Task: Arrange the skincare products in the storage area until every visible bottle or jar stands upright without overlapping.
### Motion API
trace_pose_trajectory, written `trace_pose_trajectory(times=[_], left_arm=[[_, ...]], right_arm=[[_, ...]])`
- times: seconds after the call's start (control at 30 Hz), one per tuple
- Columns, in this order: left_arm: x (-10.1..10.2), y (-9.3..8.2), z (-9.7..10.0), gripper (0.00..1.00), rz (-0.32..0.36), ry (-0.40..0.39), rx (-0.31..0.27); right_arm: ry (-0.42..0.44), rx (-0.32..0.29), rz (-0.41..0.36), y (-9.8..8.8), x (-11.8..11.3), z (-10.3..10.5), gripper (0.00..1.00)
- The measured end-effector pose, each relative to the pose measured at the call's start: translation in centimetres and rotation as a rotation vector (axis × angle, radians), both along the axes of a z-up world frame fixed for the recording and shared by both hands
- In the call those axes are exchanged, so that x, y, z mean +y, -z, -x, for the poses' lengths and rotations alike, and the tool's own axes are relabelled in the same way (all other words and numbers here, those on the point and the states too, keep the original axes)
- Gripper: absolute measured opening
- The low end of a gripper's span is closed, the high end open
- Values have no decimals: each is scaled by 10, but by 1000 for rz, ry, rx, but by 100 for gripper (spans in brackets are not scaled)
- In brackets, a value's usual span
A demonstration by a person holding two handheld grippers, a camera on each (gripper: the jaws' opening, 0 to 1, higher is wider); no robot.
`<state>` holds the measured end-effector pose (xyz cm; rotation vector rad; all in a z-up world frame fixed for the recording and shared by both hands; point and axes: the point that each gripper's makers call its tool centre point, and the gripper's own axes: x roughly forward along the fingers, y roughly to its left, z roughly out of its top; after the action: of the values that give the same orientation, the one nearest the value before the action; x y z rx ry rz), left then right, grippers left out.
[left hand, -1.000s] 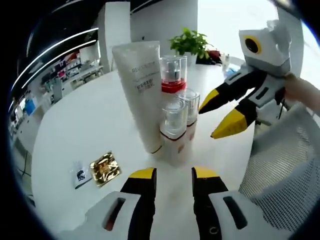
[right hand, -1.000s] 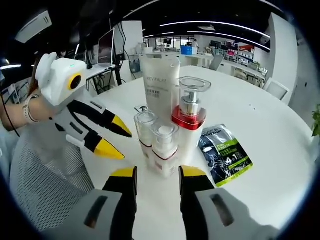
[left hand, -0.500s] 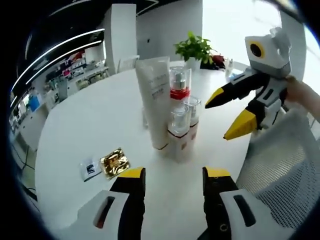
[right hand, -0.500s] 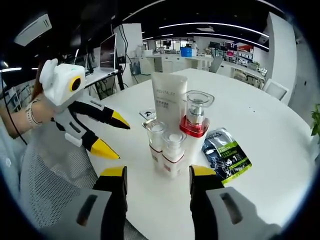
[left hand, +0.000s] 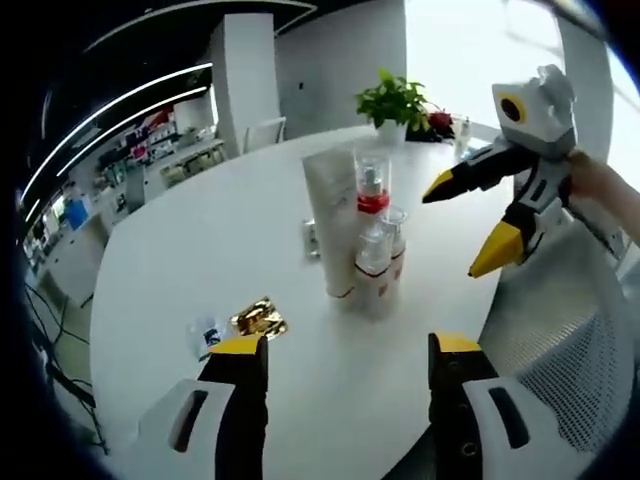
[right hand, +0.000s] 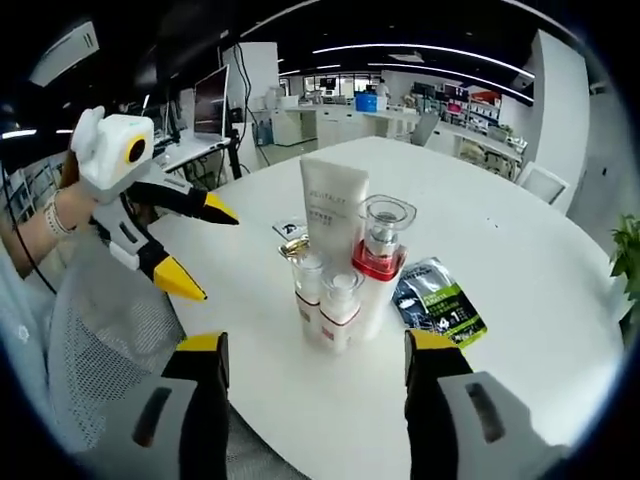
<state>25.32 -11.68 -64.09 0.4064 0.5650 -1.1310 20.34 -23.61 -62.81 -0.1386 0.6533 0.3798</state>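
4 upright bottles (right hand: 340, 270) between both claws (spread, empty), green sachet (right hand: 437, 310) behind in right gripper view.

"revitalift" on white tube (right hand: 333, 212)

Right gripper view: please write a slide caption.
Open right gripper facing four upright skincare containers on a white table.

A round white table (right hand: 520, 260) bears upright bottles (right hand: 340, 300), a tube (right hand: 333, 215) and sachets (right hand: 438, 312).
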Motion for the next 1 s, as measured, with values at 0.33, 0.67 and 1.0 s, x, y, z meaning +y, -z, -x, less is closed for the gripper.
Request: trace_pose_trajectory(times=[0.33,0.67,1.0], left_arm=[[16,-9,0,75,-2,-25,2],[29,-15,2,87,-6,-32,10],[32,-22,3,96,10,-38,12]], right_arm=[[-12,-7,14,-11,4,5,88],[-34,0,26,-15,10,7,98],[-37,-20,31,-25,12,5,100]])
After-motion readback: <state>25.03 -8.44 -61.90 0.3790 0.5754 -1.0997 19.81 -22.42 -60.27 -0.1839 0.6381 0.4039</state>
